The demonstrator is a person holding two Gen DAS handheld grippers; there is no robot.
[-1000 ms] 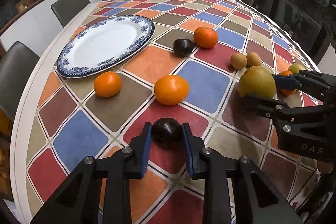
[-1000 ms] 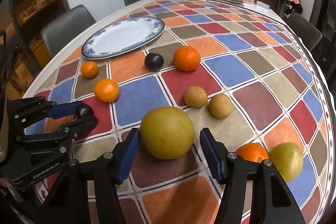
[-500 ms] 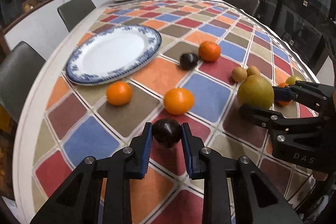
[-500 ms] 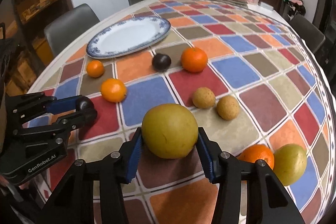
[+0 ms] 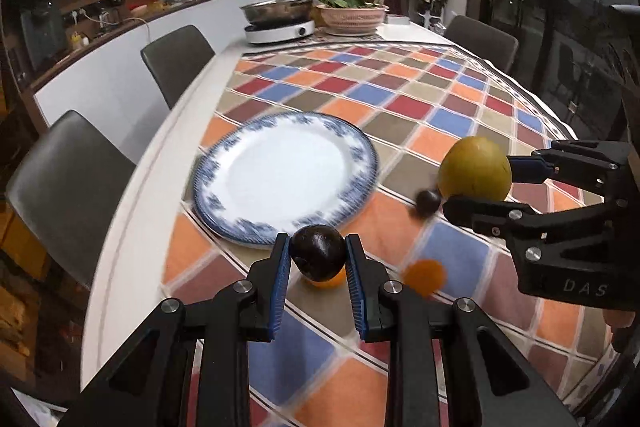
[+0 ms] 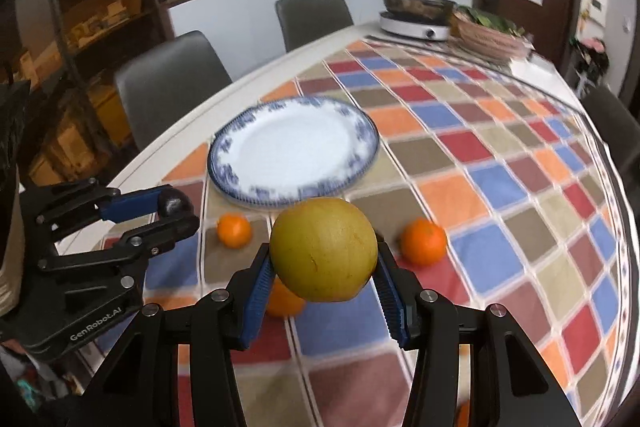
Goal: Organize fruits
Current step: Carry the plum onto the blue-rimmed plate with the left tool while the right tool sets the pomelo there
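My left gripper [image 5: 316,259] is shut on a dark purple plum [image 5: 318,251] and holds it in the air just short of the near rim of the blue-and-white plate [image 5: 280,179]. My right gripper [image 6: 323,267] is shut on a large yellow-green pear [image 6: 323,249], lifted above the table to the right of the plate. The right gripper with the pear [image 5: 475,169] shows at the right of the left wrist view. The left gripper with the plum [image 6: 174,205] shows at the left of the right wrist view. The plate [image 6: 294,151] holds nothing.
Oranges [image 6: 235,230] [image 6: 423,241] lie on the checked tablecloth below the grippers, and one [image 5: 425,275] shows blurred. A second dark plum [image 5: 427,202] lies right of the plate. A cooker with a pan [image 5: 280,21] and a basket [image 5: 350,14] stand at the far end. Chairs [image 5: 68,187] line the left side.
Both grippers have lifted their fruit off the table and moved forward towards the plate. The right gripper closed on the pear between the earliest frame and the middle one.
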